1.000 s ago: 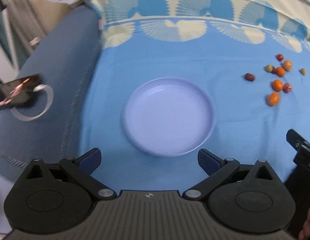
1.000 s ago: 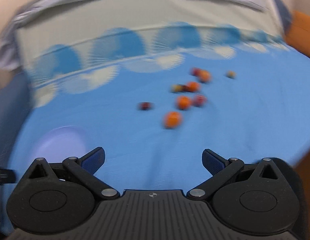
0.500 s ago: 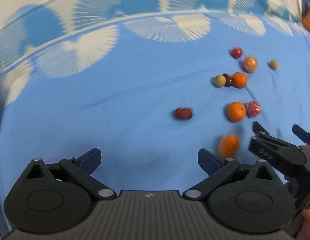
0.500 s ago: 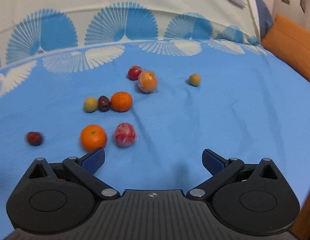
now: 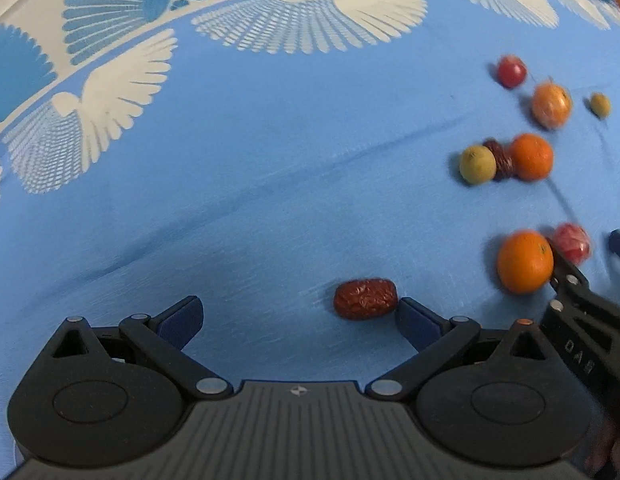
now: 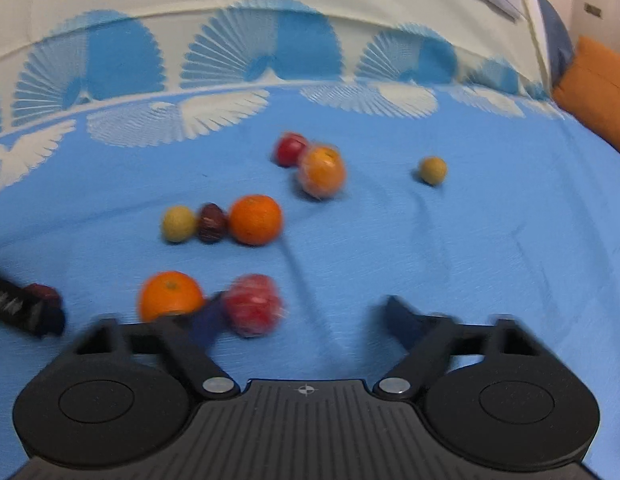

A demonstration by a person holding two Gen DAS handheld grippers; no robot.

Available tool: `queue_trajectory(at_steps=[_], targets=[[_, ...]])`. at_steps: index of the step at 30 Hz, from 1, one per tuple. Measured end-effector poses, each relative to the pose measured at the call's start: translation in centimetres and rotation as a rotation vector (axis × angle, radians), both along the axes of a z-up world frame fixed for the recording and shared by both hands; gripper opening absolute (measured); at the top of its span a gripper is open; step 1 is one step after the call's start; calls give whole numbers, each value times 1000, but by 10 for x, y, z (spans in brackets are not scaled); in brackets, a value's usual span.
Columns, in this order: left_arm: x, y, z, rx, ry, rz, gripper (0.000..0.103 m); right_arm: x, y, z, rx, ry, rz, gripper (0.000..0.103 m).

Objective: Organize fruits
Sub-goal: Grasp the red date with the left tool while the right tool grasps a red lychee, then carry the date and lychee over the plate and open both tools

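Several small fruits lie on a blue cloth. My left gripper (image 5: 298, 316) is open, low over the cloth, with a wrinkled red date (image 5: 365, 298) just inside its right finger. My right gripper (image 6: 302, 320) is open, with a red wrapped fruit (image 6: 252, 305) beside its left finger and an orange (image 6: 170, 295) just left of that. The same orange (image 5: 525, 261) and red fruit (image 5: 571, 241) show in the left wrist view, next to the right gripper's body. Farther off lie a yellow-green fruit (image 6: 178, 224), a dark date (image 6: 211, 222), an orange (image 6: 254, 220), a wrapped orange (image 6: 321, 170), a red fruit (image 6: 290, 149) and a lone greenish fruit (image 6: 432, 170).
The blue cloth (image 5: 250, 184) has a white and blue fan border along its far side (image 6: 246, 64). An orange cushion (image 6: 601, 84) sits at the far right. The left gripper's finger tip (image 6: 26, 312) shows at the right wrist view's left edge.
Both grippers have moved forward and down toward the fruits. The left gripper swung right, away from the white plate, which has left its view. The date now lies between its fingers.
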State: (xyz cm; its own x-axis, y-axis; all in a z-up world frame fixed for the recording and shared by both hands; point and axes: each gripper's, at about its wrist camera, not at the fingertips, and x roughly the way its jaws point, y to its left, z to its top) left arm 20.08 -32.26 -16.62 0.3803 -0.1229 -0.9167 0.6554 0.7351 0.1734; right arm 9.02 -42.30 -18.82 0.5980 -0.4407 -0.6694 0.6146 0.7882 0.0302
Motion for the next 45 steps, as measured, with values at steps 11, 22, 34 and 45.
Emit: queue_trajectory(at_steps=[11,22,34,45], targets=[[-40,27,70,-141,-83,-42,35,-59,-31,33,144,-184,-233,31],[-117,159,158,-210,-249,42,35,-148,88,123,167,-271,102,31],[-202,299,197,-278,-336,181,35,-161,210,177,155,-290,436,31],[-215,353,198,-324,-316,278,35,-167,247,189,119,-236,489,31]])
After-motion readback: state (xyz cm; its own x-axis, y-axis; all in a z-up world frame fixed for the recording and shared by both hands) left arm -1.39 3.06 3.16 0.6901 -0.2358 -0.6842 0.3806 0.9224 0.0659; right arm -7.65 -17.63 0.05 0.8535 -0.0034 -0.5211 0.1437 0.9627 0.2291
